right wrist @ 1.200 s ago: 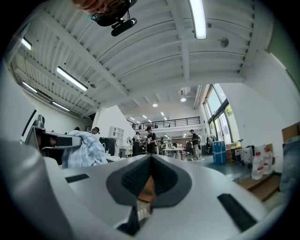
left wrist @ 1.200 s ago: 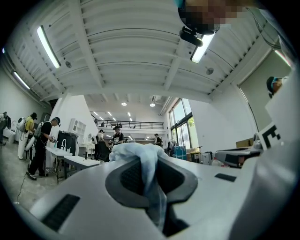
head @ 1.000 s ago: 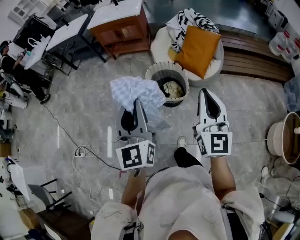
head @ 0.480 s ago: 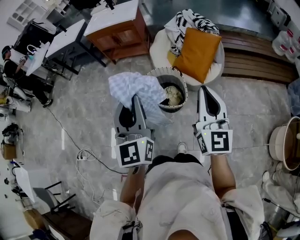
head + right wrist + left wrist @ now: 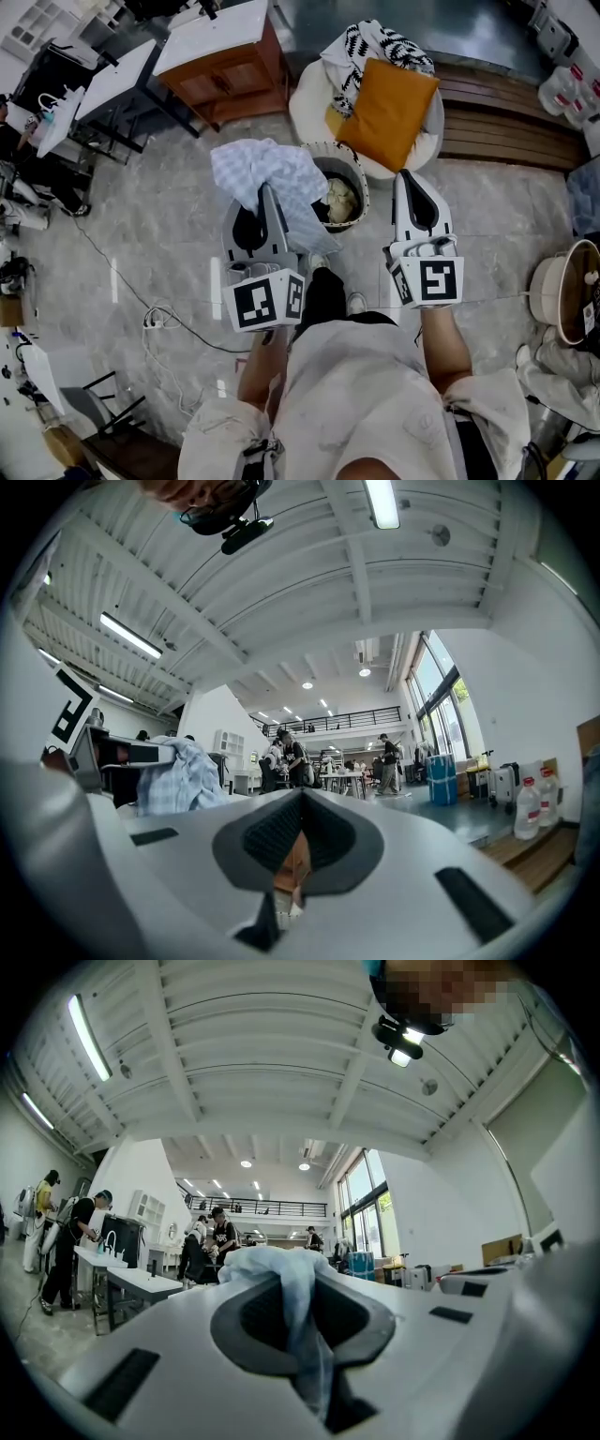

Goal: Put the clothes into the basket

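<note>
A light blue checked cloth (image 5: 267,171) hangs bunched from my left gripper (image 5: 265,190), which is shut on it. In the left gripper view the cloth (image 5: 281,1274) is pinched between the jaws of the left gripper (image 5: 295,1288) and drapes over their tips. The round woven basket (image 5: 362,178) stands on the floor just right of the cloth, with a cream garment (image 5: 340,199) inside. My right gripper (image 5: 405,175) is held level to the right of the basket, shut with nothing in it. The right gripper (image 5: 300,799) has its jaws together, and the cloth (image 5: 178,775) shows at the left of that view.
Behind the basket is a round white seat (image 5: 309,89) with an orange cushion (image 5: 389,98) and a black-and-white cloth (image 5: 375,42). A wooden cabinet (image 5: 220,56) stands at back left and a slatted bench (image 5: 506,122) at back right. A cable (image 5: 150,319) lies on the floor.
Both grippers have moved forward towards the basket, which now lies between them. The left gripper still holds the checked cloth, now beside the basket's rim.
</note>
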Available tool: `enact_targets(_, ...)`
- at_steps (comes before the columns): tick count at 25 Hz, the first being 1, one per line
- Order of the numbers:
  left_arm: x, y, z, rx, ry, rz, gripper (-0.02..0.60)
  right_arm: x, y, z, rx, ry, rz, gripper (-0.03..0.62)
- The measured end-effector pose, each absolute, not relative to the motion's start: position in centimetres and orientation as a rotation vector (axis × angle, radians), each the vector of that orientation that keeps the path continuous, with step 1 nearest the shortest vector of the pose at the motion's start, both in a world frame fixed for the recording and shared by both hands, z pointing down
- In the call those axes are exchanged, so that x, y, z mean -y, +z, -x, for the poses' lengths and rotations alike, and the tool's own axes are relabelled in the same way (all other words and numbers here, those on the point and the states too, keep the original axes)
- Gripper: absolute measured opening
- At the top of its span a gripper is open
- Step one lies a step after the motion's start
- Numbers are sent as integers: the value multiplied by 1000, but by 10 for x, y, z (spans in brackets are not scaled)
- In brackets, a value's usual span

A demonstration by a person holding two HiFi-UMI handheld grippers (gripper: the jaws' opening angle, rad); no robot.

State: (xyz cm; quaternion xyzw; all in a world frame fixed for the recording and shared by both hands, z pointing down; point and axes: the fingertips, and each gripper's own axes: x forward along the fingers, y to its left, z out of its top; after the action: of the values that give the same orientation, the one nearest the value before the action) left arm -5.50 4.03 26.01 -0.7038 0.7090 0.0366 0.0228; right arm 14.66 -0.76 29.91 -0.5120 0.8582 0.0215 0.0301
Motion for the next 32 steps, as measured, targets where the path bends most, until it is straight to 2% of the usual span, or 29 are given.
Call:
enact_targets(16, 104, 270, 126, -2118, 166, 2321, 43, 139, 288, -60, -2644, 120, 1663, -12)
enact_targets(32, 204, 340, 173, -2096, 64, 2523, 43, 226, 324, 6, -2686, 59, 1755, -12)
